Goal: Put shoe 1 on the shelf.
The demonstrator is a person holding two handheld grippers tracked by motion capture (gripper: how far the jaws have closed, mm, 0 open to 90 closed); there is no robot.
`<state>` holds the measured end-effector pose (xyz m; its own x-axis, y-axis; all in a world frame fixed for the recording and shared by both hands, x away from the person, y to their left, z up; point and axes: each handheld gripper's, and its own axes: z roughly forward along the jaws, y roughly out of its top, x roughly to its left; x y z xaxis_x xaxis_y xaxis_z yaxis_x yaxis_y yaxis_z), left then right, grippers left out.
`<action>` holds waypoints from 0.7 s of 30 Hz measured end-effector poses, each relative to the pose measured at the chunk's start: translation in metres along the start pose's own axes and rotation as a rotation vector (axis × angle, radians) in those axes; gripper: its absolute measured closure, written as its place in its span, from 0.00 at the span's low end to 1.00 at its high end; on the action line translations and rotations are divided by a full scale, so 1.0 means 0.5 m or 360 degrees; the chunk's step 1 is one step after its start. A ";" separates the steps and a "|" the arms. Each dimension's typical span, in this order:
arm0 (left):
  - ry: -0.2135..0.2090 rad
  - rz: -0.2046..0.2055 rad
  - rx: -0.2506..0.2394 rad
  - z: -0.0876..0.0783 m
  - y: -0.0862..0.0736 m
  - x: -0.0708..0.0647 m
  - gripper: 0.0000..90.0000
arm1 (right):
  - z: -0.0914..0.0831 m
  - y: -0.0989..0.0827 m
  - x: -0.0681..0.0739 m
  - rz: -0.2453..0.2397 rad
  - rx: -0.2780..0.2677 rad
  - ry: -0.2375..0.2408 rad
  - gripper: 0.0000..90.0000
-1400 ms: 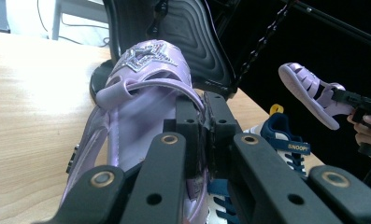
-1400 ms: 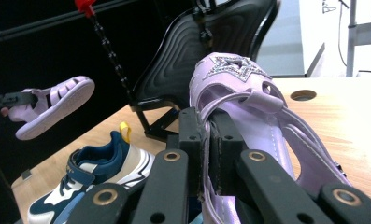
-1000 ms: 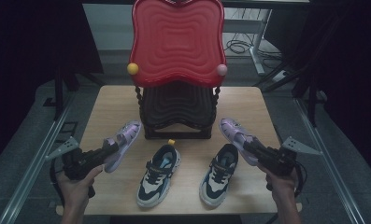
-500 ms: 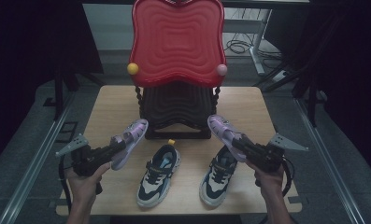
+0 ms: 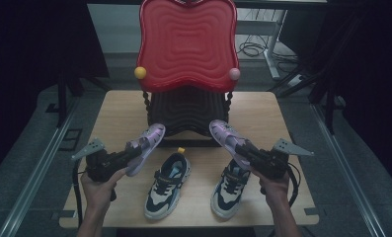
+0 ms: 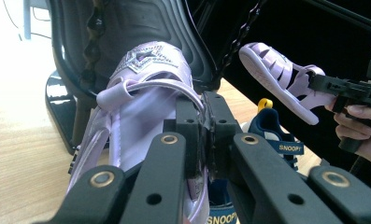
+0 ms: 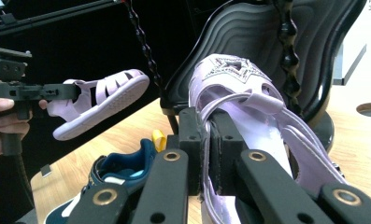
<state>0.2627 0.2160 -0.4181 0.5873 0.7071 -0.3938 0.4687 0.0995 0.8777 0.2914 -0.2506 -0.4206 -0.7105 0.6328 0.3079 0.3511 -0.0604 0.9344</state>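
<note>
Each gripper holds a lilac sandal up in the air in front of the stand. My left gripper point(image 5: 128, 157) is shut on the heel strap of the left sandal point(image 5: 148, 141); seen close, its jaws point(image 6: 204, 133) pinch the strap of that sandal point(image 6: 146, 84). My right gripper point(image 5: 244, 150) is shut on the right sandal point(image 5: 225, 137), and its jaws point(image 7: 206, 140) clamp the strap of the star-decorated sandal point(image 7: 239, 88). Both toes point at the stand's black base point(image 5: 186, 111).
Two navy and white sneakers point(image 5: 166, 186) point(image 5: 231, 186) lie on the wooden table point(image 5: 119, 111) between the hands. The stand's red wavy panel point(image 5: 186, 44) rises behind, with a yellow knob point(image 5: 140, 72) and a pink knob point(image 5: 234, 74).
Both hands have carried their sandals inward, toward each other and the stand's base. The sneakers have stayed in place.
</note>
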 end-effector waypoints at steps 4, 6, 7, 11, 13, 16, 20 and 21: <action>0.0005 0.0007 0.0005 0.015 0.004 -0.002 0.96 | 0.016 0.001 0.002 -0.0004 -0.0008 0.0000 0.94; 0.0006 0.0006 0.0004 0.020 0.006 -0.002 0.96 | 0.022 0.000 0.004 -0.0001 -0.0009 -0.0004 0.94; 0.0006 0.0006 0.0004 0.020 0.006 -0.002 0.96 | 0.022 0.000 0.004 -0.0001 -0.0009 -0.0004 0.94; 0.0000 0.0011 0.0008 0.030 0.011 -0.003 0.96 | 0.034 0.001 0.006 0.0017 -0.0009 0.0005 0.94; 0.0004 0.0020 0.0014 0.037 0.016 -0.003 0.96 | 0.043 0.002 0.007 0.0016 -0.0003 -0.0004 0.94; 0.0010 0.0020 0.0016 0.049 0.024 0.000 0.96 | 0.058 0.004 0.011 0.0006 -0.0003 -0.0012 0.94; 0.0013 0.0034 0.0028 0.065 0.029 0.000 0.96 | 0.079 0.008 0.014 -0.0007 -0.0007 -0.0010 0.94; 0.0013 0.0034 0.0028 0.065 0.029 0.000 0.96 | 0.081 0.009 0.015 0.0000 -0.0007 -0.0009 0.94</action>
<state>0.2910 0.1948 -0.4145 0.5920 0.7145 -0.3729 0.4680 0.0720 0.8808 0.3127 -0.2149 -0.4212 -0.7071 0.6371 0.3067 0.3483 -0.0636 0.9352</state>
